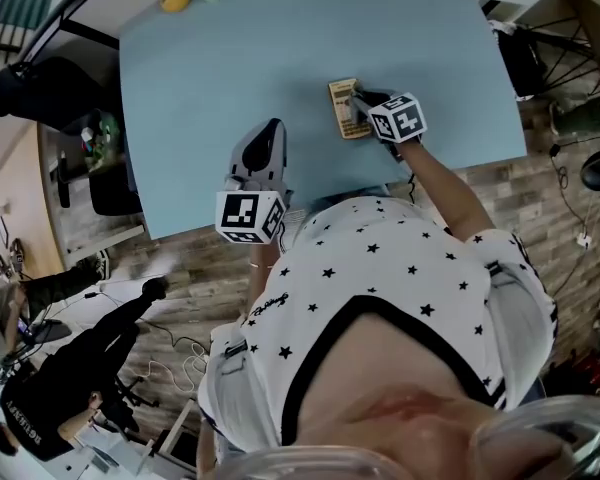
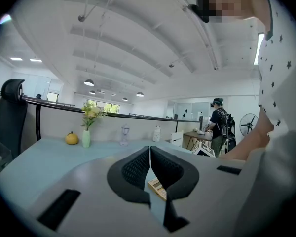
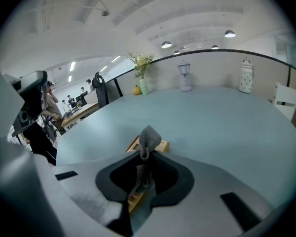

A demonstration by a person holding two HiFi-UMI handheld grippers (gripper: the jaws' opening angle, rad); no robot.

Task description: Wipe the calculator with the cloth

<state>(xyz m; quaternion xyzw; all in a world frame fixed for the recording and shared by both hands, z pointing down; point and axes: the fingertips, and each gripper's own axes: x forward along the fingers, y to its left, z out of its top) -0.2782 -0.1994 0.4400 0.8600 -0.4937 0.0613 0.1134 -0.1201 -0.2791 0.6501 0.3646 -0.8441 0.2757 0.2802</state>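
Cloth [image 3: 149,138]: limp, pinched in right gripper [image 3: 144,157]. Calculator [image 1: 346,108], near tabletop [image 1: 230,88] front edge: rigid, probably light, may slide; brace its side. Left gripper [image 2: 150,152]: jaws together, empty.

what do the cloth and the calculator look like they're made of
Cloth: grey, soft and nubbly, likely fleece or microfibre; it bunches into a rounded fold where it is pinched. Calculator: tan, matte casing, wood-like or plastic; too small to tell which.

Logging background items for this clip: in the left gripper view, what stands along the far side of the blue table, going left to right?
orange fruit → vase of flowers → small clear ornament → white jar
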